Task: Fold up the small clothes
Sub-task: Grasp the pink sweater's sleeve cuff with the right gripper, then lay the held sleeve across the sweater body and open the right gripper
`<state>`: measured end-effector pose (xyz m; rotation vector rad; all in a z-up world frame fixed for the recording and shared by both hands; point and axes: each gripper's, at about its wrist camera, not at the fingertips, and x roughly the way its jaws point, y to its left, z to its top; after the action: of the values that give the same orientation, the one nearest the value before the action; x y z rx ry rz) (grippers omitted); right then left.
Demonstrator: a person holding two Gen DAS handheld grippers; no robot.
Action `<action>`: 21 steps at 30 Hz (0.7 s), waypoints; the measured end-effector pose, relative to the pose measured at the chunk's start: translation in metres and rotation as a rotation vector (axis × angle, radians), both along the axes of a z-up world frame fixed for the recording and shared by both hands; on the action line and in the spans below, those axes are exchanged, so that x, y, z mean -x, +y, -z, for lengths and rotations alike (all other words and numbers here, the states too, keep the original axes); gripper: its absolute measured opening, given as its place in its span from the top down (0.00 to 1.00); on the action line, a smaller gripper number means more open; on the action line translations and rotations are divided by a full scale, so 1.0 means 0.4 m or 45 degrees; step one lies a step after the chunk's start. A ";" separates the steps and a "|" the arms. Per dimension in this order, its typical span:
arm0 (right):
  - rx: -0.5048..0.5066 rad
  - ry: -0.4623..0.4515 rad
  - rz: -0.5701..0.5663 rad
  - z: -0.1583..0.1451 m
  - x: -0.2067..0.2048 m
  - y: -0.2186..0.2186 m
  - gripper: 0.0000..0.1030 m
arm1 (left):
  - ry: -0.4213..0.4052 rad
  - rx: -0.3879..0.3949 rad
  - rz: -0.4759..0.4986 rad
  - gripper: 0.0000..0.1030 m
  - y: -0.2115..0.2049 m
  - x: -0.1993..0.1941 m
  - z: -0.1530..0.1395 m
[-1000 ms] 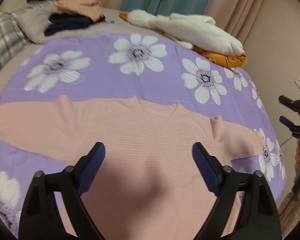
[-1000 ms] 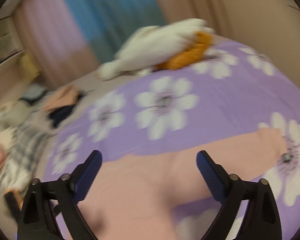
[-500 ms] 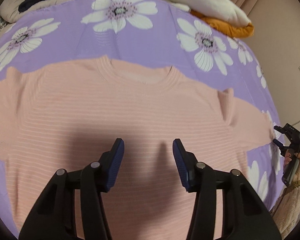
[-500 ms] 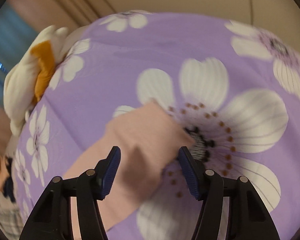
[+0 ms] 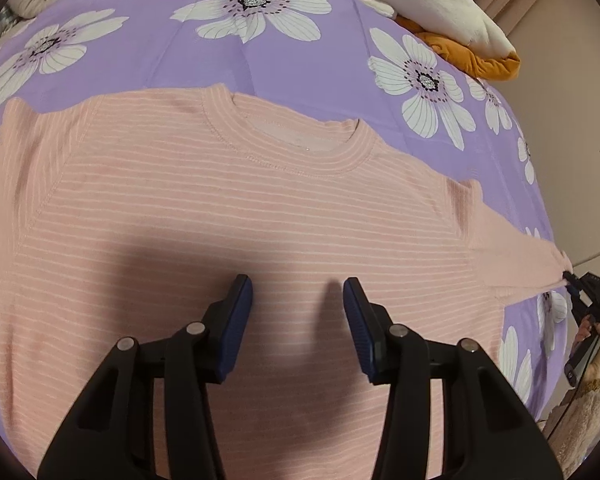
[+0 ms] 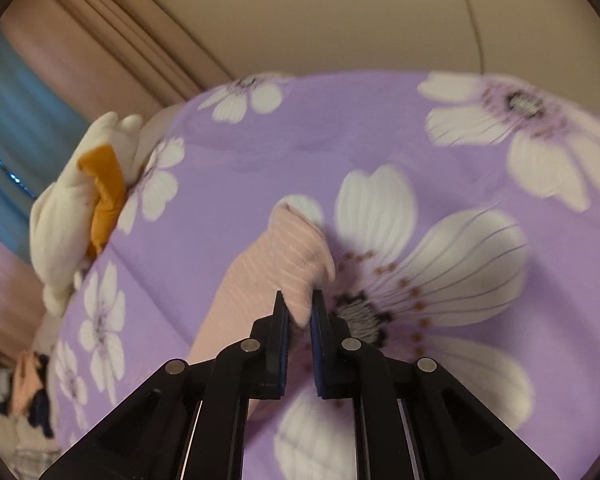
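Observation:
A pink striped sweater (image 5: 236, 216) lies flat, front up, on a purple flowered bedspread (image 5: 308, 64), collar toward the far side. My left gripper (image 5: 298, 292) is open, jaws apart, low over the sweater's chest. My right gripper (image 6: 298, 306) is shut on the cuff of the sweater's right sleeve (image 6: 288, 256), pinching its end. In the left wrist view the right gripper (image 5: 580, 292) shows at the far right, at the sleeve's tip.
A white and orange plush toy (image 5: 440, 12) lies at the bed's far right; it also shows in the right wrist view (image 6: 80, 200). Piled clothes (image 6: 28, 392) lie at the far end. A wall (image 6: 340, 20) and curtains (image 6: 60, 64) border the bed.
My left gripper dropped close over the sweater's chest and narrowed partway. My right gripper swung to the sleeve end and closed on the cuff.

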<state>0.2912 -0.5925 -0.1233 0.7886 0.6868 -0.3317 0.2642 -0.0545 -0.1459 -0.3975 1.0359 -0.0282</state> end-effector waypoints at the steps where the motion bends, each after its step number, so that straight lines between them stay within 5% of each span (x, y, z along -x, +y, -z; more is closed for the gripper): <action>1: 0.013 0.032 0.005 0.014 -0.006 -0.002 0.90 | 0.000 -0.001 0.001 0.55 -0.003 0.000 -0.001; 4: 0.058 0.168 0.040 0.056 -0.018 -0.001 0.90 | 0.008 -0.009 0.000 0.55 -0.003 0.006 -0.003; 6: 0.041 0.143 0.046 0.047 -0.015 -0.001 0.90 | 0.014 -0.005 -0.004 0.54 -0.002 0.015 -0.007; 12: 0.252 -0.101 -0.099 -0.143 -0.010 0.101 0.90 | 0.000 0.001 -0.032 0.52 0.008 0.057 -0.040; 21: 0.356 -0.422 -0.660 -0.284 0.009 0.409 0.90 | -0.119 0.024 -0.082 0.37 0.048 0.139 -0.128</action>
<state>0.2875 -0.4288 -0.0097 0.3644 0.4937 0.1715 0.2084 -0.0353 -0.0948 -0.4429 0.9310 0.0015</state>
